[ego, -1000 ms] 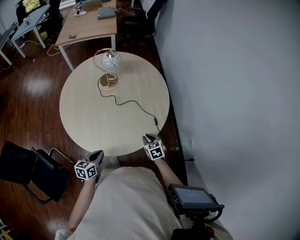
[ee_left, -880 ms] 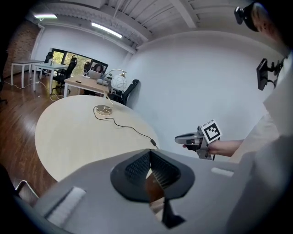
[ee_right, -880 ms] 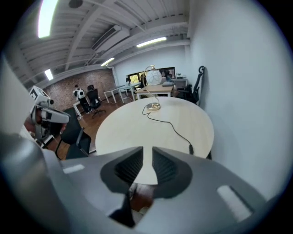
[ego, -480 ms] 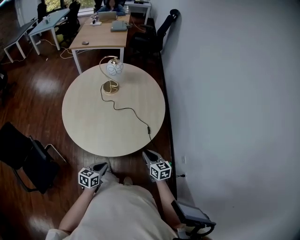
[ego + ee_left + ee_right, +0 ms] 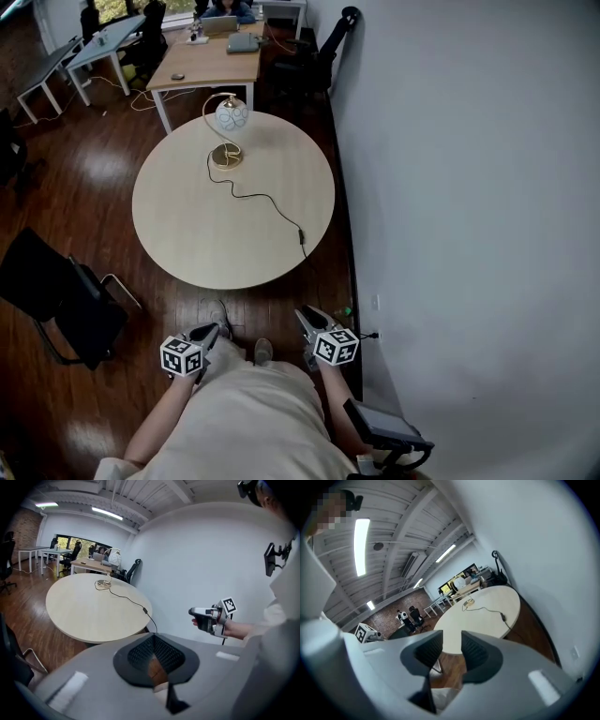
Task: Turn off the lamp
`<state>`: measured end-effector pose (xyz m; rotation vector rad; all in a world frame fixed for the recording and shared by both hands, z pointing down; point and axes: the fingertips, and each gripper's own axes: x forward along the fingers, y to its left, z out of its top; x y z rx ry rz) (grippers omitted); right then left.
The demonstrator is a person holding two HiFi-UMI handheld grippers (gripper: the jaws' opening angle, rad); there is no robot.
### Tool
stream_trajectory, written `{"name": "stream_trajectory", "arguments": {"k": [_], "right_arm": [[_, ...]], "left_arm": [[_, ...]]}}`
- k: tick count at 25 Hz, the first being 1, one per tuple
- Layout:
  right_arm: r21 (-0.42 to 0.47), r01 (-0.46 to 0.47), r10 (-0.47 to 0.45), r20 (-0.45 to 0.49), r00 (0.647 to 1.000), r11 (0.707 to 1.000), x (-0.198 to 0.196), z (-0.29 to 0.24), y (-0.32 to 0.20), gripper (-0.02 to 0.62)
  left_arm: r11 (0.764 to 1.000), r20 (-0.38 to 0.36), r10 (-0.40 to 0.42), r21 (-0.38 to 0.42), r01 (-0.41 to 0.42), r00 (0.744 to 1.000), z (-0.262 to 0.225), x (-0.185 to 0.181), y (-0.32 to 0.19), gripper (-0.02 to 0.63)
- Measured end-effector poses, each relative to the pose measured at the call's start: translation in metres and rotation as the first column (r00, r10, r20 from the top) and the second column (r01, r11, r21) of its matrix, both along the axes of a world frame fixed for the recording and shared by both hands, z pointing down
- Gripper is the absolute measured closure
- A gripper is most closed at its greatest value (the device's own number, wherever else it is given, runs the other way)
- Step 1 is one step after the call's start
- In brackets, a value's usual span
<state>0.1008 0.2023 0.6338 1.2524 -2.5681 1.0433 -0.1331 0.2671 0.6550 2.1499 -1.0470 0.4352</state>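
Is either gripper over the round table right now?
No: the head view shows left gripper and right gripper over the wood floor, short of the table.

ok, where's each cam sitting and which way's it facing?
Head view: on the person's head, steeply down at the table and lamp; left gripper, right gripper, forearms, torso show.
Left gripper view: on the left gripper, facing the table past its shut jaws; right gripper shows at right.
Right gripper view: on the right gripper, facing the table; empty jaws just opened; left gripper's cube at left.
Shared: all see table and lamp.
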Motion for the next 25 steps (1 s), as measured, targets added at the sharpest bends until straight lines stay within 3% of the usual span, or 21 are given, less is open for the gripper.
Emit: {"name": "stream_trajectory", "arguments": {"k": [5, 12, 21, 25], "right_arm": [[0.018, 0.060, -0.059, -0.054, 0.997, 0.998, -0.013, 0.009, 0.002, 0.494], [0.034, 0.098, -0.093, -0.134, 0.987, 0.995, -0.043, 0.005, 0.000, 0.518], [0.053, 0.132, -0.118, -0.210, 0.971, 0.990, -0.096, -0.016, -0.014, 0.531], [0.067, 0.196, -0.162, -0.346, 0.924, 0.978, -0.127, -0.012, -0.023, 0.529]], "left_arm": [[0.996, 0.007, -0.085, -0.002, 0.085, 0.996, 0.005, -0.026, 0.006, 0.606], [0.993, 0.005, -0.111, -0.027, 0.111, 0.994, 0.021, -0.046, -0.008, 0.606], [0.998, -0.039, -0.066, 0.009, 0.067, 0.997, -0.008, -0.065, -0.026, 0.606], [0.999, -0.041, -0.039, 0.003, 0.039, 0.998, -0.009, -0.083, -0.028, 0.606]]}}
